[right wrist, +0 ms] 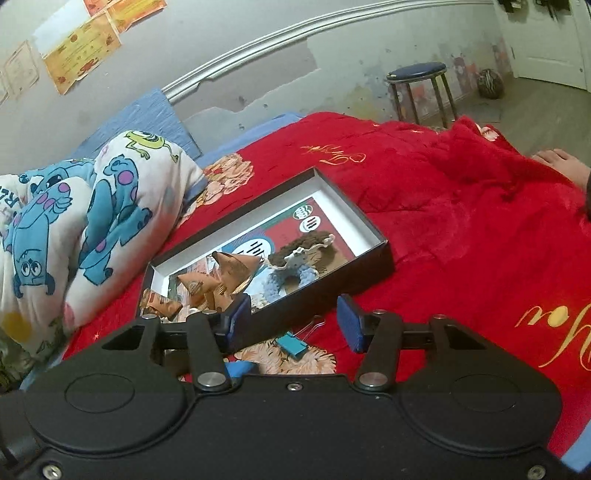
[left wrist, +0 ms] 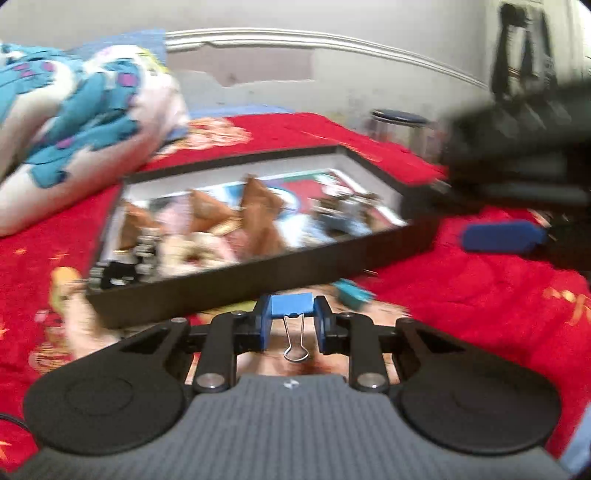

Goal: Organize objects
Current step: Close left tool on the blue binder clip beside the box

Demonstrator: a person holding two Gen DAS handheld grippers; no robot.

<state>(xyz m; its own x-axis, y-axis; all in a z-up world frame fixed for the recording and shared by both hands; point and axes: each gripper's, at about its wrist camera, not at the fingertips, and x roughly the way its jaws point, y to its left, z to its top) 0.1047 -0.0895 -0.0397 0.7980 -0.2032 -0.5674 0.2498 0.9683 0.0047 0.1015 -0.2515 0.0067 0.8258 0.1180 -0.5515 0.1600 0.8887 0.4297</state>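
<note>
Clip-wise, your left claw (left wrist: 291,325) pinches the blue binder clip (left wrist: 291,305) just short of the box (left wrist: 255,271) at twelve o'clock, while your right claw (right wrist: 293,317) gapes half-wide over the teal clip (right wrist: 292,346) on the bed (right wrist: 461,240).

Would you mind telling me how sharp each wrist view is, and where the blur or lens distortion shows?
Left wrist view: heavy motion blur smears the black box and its contents, while the left gripper and the blue binder clip it clamps stay crisp. Right wrist view: sharp throughout, the teal binder clip readable; fisheye bends the wall moulding into an arc.
</note>
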